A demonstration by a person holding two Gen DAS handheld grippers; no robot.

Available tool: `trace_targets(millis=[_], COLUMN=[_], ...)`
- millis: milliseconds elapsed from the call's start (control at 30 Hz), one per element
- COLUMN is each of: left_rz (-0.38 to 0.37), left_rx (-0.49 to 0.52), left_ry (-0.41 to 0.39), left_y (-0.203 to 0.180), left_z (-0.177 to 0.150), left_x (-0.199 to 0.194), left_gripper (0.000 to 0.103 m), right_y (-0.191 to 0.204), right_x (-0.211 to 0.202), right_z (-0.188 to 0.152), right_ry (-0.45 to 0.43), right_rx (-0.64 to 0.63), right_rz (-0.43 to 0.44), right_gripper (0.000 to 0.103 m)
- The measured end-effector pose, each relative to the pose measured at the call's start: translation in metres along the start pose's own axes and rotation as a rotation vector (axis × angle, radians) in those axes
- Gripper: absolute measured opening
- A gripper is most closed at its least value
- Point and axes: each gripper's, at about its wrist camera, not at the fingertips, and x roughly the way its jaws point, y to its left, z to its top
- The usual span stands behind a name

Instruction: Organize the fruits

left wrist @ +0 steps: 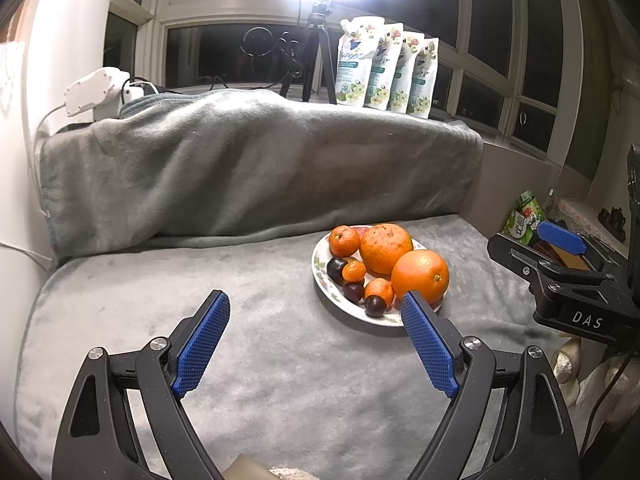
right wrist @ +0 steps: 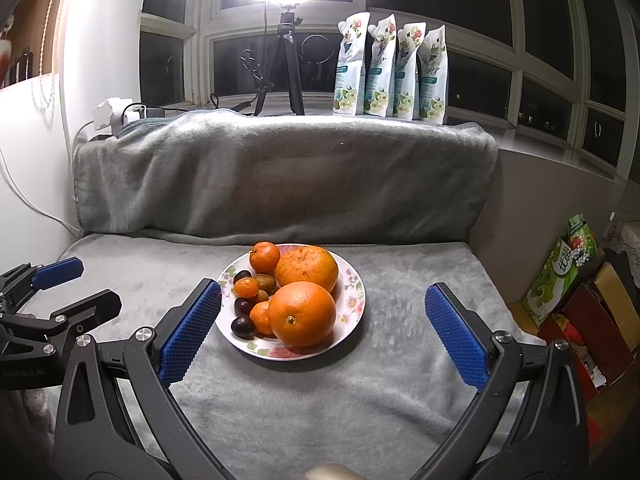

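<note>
A flowered white plate (right wrist: 354,300) (left wrist: 320,280) sits on a grey blanket and holds a pile of fruit. Two big oranges (right wrist: 302,314) (left wrist: 420,276) lie beside several small mandarins (right wrist: 265,257) and dark plums (right wrist: 242,326) (left wrist: 375,306). My right gripper (right wrist: 322,294) is open, its blue pads either side of the plate's near half with nothing gripped. My left gripper (left wrist: 314,300) is open too, just left of the plate, its right pad in front of the plate's near rim. Each gripper also shows at the edge of the other's view.
The blanket (right wrist: 360,392) drapes up over a raised back (right wrist: 280,176). On the sill behind stand several refill pouches (right wrist: 390,68), a ring-light tripod (right wrist: 286,68) and a white power strip (right wrist: 114,114). Cardboard boxes (right wrist: 580,308) crowd the right side.
</note>
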Motion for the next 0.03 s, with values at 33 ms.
trace_targets(millis=[33], left_rz=[0.002], left_rx=[-0.002], left_ry=[0.003], left_y=[0.0015], left_z=[0.0002], left_x=[0.0011], left_gripper=[0.088], right_y=[-0.0005], right_x=[0.0007], right_z=[-0.001], right_ry=[0.003], right_rx=[0.001], right_rz=[0.001], right_gripper=[0.103])
